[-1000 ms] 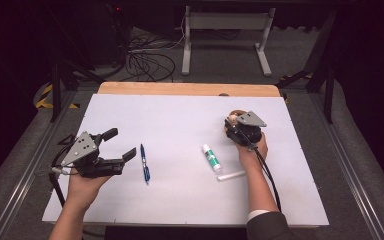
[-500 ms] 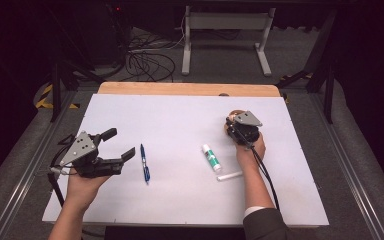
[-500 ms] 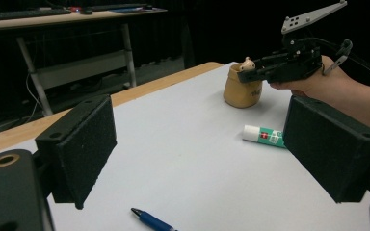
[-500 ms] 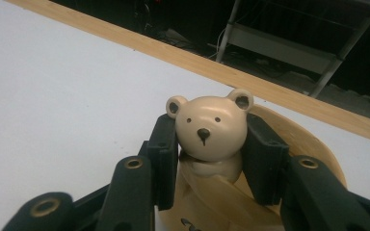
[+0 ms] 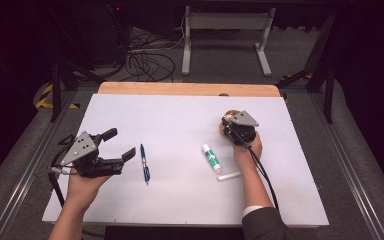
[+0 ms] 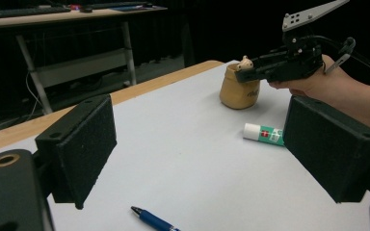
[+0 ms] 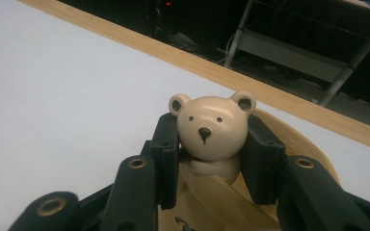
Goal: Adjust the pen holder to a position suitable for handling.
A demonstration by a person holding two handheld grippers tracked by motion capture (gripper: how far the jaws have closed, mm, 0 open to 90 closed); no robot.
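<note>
Clamping the bear head from both sides, our right gripper has its two black pads pressed against the cheeks; its jaws have just been closing, and the head now sits squeezed between them. We see the little bear rising from the rim of a tan wooden cup, which stands upright on the white worktop; in the high view that cup sits at about two o'clock from the worktop's middle, near the far wooden edge, and our right gripper comes at it from five o'clock.

We hold our left gripper over the worktop's nine o'clock side, jaws wide apart with nothing between them; in the left gripper view its two pads frame the scene, the cup and bear head well off between them.

We find a blue pen just at three o'clock of the left gripper, lying roughly twelve to six; a glue stick with a green label lies at seven o'clock of the cup, near our right hand; a small white stick lies just at five o'clock of the glue stick, beside our right forearm.
</note>
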